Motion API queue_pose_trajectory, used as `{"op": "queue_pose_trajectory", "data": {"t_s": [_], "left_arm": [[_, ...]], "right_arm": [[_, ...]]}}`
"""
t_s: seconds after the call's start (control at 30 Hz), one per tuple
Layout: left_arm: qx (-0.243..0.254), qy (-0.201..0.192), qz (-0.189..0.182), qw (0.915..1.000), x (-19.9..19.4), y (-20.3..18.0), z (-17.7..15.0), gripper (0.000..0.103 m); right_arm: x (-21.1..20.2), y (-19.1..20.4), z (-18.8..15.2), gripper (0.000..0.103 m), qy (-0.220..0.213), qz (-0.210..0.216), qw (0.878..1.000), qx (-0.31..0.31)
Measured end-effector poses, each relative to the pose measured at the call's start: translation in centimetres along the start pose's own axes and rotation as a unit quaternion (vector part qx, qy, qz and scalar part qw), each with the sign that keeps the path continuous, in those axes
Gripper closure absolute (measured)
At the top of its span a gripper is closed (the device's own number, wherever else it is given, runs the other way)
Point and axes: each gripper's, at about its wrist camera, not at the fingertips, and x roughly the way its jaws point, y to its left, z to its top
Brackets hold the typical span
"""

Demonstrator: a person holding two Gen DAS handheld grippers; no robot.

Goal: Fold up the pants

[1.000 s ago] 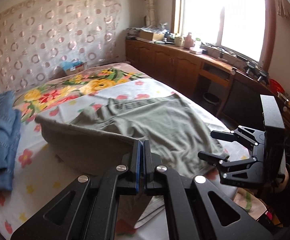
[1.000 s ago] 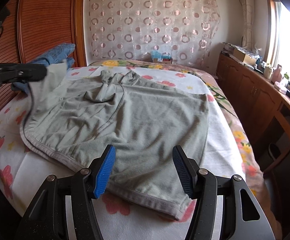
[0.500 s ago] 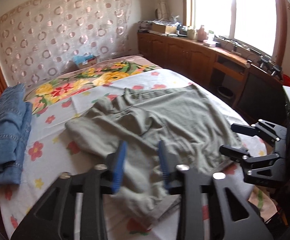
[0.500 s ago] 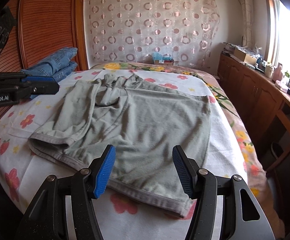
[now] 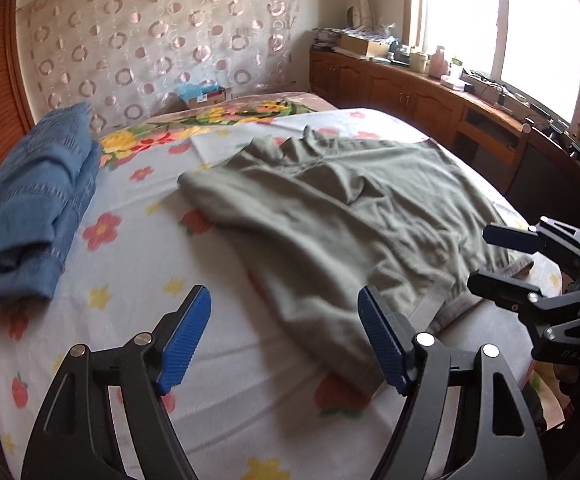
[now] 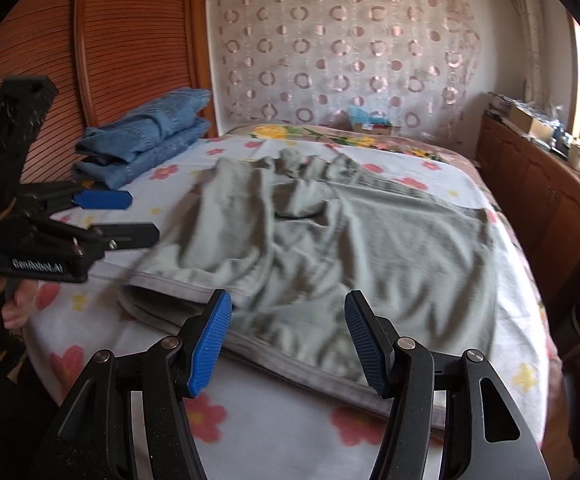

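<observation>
We have one side of the grey-green cotton pants [image 6: 330,248] laid over once mid-bed; further folds remain. Left gripper [image 5: 285,340] fingers are opening, empty; right gripper [image 6: 290,340] fingers spread, empty.

Open sheet [image 5: 137,240] is left between the grey-green pants [image 5: 354,208] and the folded jeans [image 5: 29,216], wide enough for a gripper to be passed through. The bed's far-left corner is blocked by the jeans against the wooden panel [image 6: 129,40]. The right flank is bounded by the low cabinet run [image 6: 550,200] close beside the mattress edge.
</observation>
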Motion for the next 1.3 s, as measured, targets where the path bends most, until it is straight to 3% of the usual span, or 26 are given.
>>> {"op": "queue_pose_trajectory", "data": {"t_s": [0.33,0.67,0.77,0.93,1.3], "left_arm": [[-0.011,0.015,0.0,0.9998,0.7,0.8,-1.9,0.026],[-0.01,0.032,-0.001,0.9994,1.8,0.5,-2.7,0.026],[-0.012,0.034,-0.003,0.9994,1.9,0.6,-2.9,0.026],[-0.015,0.031,-0.003,0.9994,1.8,0.5,-3.1,0.026],[-0.008,-0.002,-0.006,0.9999,-0.2,-0.1,-1.8,0.026]], "right_arm": [[3.1,-0.3,0.5,0.059,0.024,0.027,0.999,0.007],[4.3,-1.4,1.2,0.06,0.048,0.056,0.997,0.013],[4.7,-1.7,1.5,0.066,0.054,0.061,0.997,0.015],[4.4,-1.7,1.7,0.091,0.047,0.07,0.996,0.021],[0.7,-1.8,1.3,0.096,-0.013,0.051,0.999,0.012]]}}
